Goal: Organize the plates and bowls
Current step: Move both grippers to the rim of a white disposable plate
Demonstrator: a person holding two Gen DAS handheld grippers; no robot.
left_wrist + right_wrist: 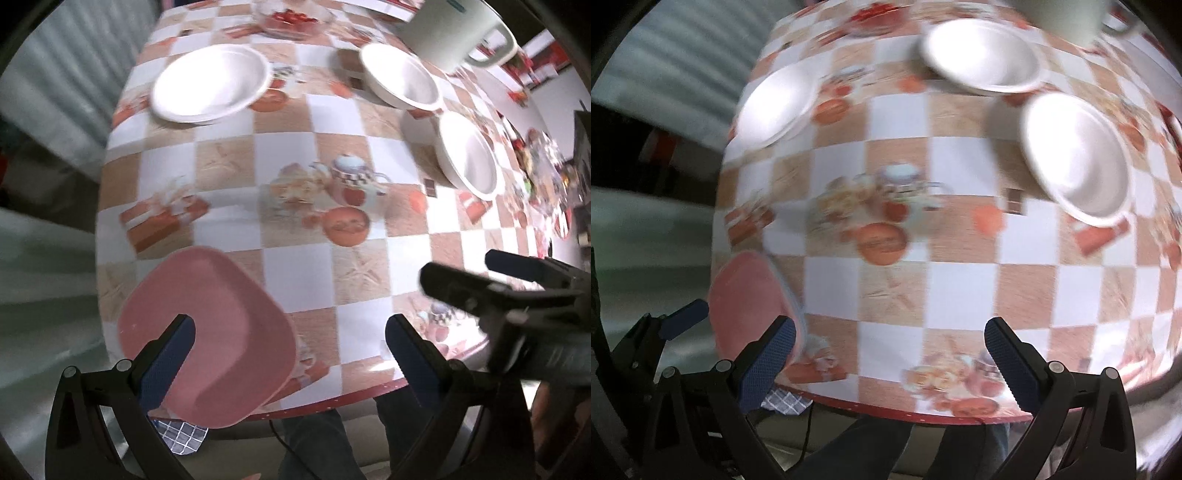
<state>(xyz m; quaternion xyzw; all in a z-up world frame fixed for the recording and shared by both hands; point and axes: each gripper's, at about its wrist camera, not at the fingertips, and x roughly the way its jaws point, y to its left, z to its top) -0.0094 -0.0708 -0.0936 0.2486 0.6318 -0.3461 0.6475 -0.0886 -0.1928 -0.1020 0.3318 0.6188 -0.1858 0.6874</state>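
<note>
A pink square plate [210,339] lies at the table's near left corner, partly over the edge; it also shows in the right wrist view [750,299]. A white plate [210,83] sits at the far left. Two white bowls [400,75] [467,155] sit at the far right, also in the right wrist view [982,53] [1078,158]. My left gripper [290,350] is open and empty above the near edge, its left finger over the pink plate. My right gripper [890,354] is open and empty; it shows in the left wrist view [498,273] to the right.
The checkered tablecloth [288,155] covers the table, with a red front edge [332,404]. A large white mug [458,26] stands at the far right. A glass dish of red food [291,18] sits at the back. Clutter lies along the right side [546,173].
</note>
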